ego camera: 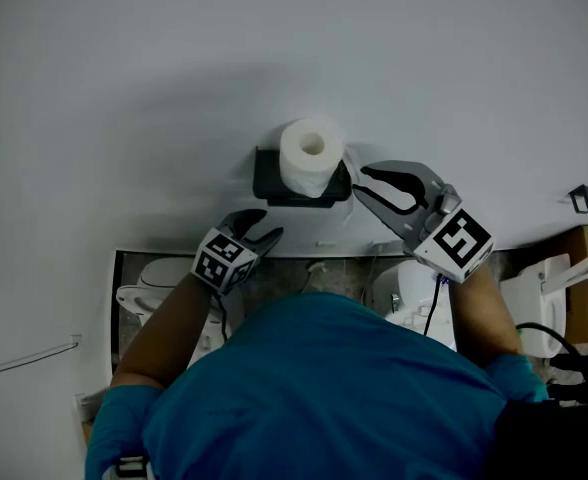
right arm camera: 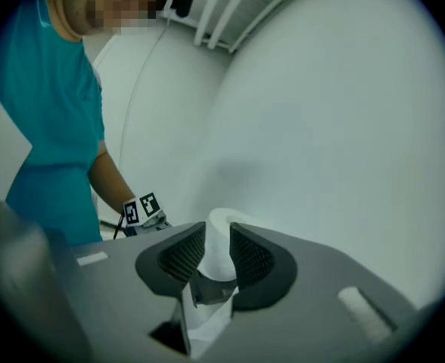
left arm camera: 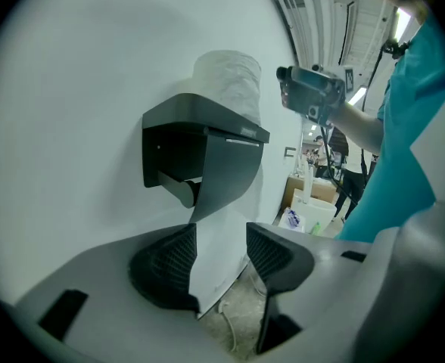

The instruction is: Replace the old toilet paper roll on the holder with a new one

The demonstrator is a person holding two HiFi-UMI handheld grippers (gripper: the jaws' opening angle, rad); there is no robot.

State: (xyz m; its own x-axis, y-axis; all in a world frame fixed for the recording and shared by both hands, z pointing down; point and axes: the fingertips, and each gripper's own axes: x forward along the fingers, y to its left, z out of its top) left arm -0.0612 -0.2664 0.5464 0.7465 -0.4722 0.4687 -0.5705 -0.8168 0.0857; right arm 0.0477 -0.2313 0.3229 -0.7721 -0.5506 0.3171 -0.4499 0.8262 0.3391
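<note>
Toilet paper roll [ego camera: 311,155] stands upright, core hole up, on top of the black wall holder [ego camera: 270,182], far centre in the head view. Nearest: the person's teal shirt [ego camera: 324,388], with a forearm reaching out on each side. Left gripper [ego camera: 270,222] sits near and left of the holder, apart from it in the head view, jaws moderately apart. In the left gripper view a loose paper sheet [left arm camera: 224,218] hangs from under the holder's cover into the gap. It lies along the left pad [left arm camera: 166,259] and clear of the right one, so it is not clamped. Right gripper [ego camera: 360,182] is just right of the holder, tips close to the roll's right side. Its jaws stand narrowly apart with nothing pressed between them. The right gripper view shows the roll beyond the gap and the holder below it. Cannot tell whether the tips touch the holder. Farthest: the plain white wall [ego camera: 124,78] carrying the holder.
</note>
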